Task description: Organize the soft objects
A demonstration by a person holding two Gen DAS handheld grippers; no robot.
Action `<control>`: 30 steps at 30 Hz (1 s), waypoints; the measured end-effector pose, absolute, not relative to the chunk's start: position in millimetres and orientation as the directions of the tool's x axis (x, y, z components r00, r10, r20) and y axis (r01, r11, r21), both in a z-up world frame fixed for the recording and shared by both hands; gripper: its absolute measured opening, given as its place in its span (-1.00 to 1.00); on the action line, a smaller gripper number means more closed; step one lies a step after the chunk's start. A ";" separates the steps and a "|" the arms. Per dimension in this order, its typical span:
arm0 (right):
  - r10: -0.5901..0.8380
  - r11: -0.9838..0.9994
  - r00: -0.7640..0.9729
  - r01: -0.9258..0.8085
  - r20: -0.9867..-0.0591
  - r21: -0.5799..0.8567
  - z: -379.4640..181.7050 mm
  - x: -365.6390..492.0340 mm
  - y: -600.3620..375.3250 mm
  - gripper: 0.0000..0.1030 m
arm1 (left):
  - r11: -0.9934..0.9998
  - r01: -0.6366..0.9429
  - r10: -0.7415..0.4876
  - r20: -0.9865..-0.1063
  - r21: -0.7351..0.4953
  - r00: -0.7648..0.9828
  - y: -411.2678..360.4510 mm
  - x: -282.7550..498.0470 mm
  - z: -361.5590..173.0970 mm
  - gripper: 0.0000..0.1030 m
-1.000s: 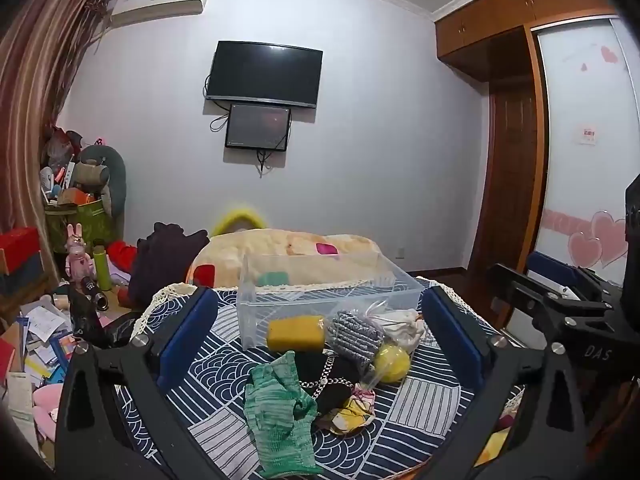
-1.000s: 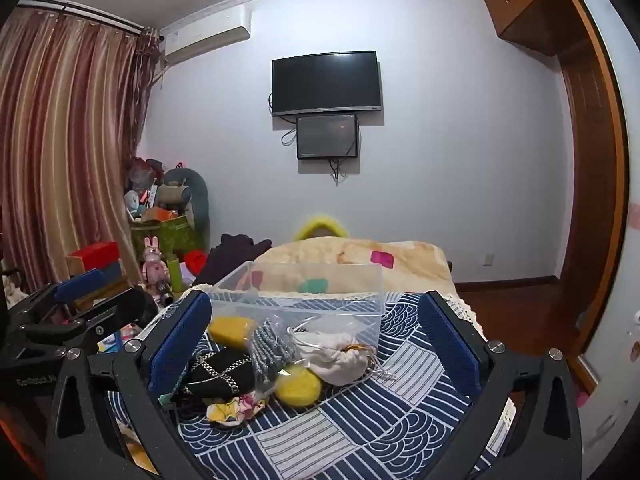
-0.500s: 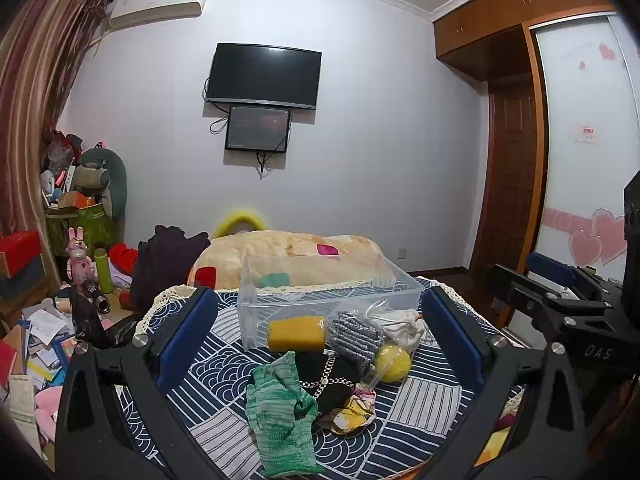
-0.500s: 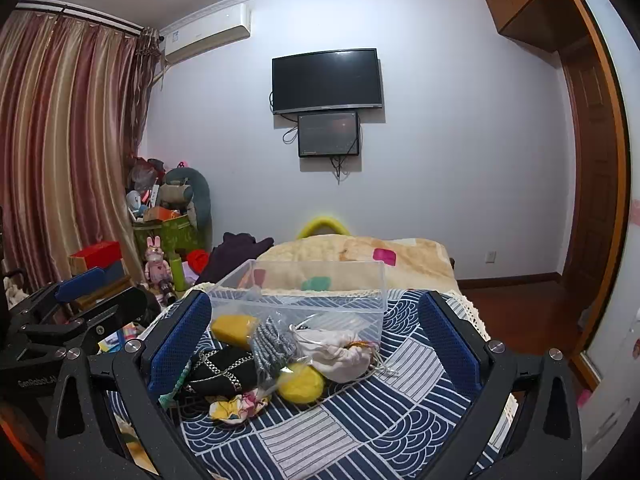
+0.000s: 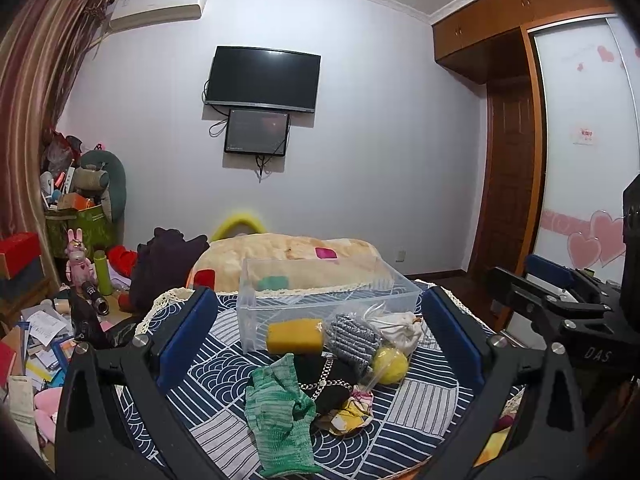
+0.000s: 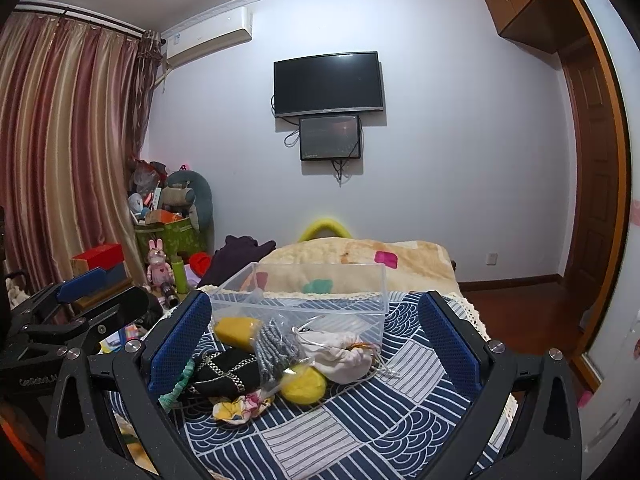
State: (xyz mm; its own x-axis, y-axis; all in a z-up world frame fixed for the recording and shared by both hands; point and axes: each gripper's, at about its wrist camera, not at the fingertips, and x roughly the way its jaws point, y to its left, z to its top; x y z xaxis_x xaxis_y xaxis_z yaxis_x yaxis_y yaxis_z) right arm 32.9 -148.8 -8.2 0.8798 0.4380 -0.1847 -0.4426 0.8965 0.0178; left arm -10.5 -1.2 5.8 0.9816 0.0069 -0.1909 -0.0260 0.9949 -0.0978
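A pile of soft things lies on the blue patterned cloth (image 5: 420, 404): a green knit glove (image 5: 280, 408), a black pouch with a chain (image 5: 332, 380), a yellow sponge (image 5: 295, 331), a grey knit piece in a clear bag (image 5: 352, 338), a yellow ball (image 5: 390, 365), a white drawstring pouch (image 6: 340, 356) and a floral scrap (image 6: 240, 406). An empty clear plastic box (image 5: 324, 300) stands behind them. My left gripper (image 5: 320, 344) is open and empty, held back from the pile. My right gripper (image 6: 316, 344) is open and empty too.
A bed with a beige quilt (image 5: 288, 256) lies behind the table. Clutter, a green bin (image 6: 172, 236) and curtains (image 6: 60, 152) fill the left side. A wooden door (image 6: 592, 168) and wardrobe stand on the right. The table edge with lace trim (image 6: 472, 312) is at right.
Both grippers have drifted slightly; the view has shifted a little. Nothing on the table has moved.
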 end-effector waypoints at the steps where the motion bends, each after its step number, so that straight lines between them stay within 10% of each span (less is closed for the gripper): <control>1: 0.440 0.896 0.879 -0.444 -0.185 0.019 -8.5 33.0 -148.7 1.00 | 0.995 -0.025 0.006 -0.190 -0.098 0.982 -1.5 -10.3 6.6 1.00; 30: 0.443 0.894 0.878 -0.448 -0.178 0.015 -7.6 29.7 -146.1 1.00 | 0.996 -0.018 0.002 -0.173 -0.091 0.985 -5.8 -14.8 10.2 1.00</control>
State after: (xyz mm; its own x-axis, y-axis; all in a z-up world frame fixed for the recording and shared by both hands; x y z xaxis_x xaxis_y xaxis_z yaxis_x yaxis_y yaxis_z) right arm 29.7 -146.1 -7.6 0.8785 0.4433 -0.1782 -0.4480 0.8939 0.0153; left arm -14.8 -5.8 10.2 0.9849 0.0020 -0.1733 -0.0179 0.9957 -0.0906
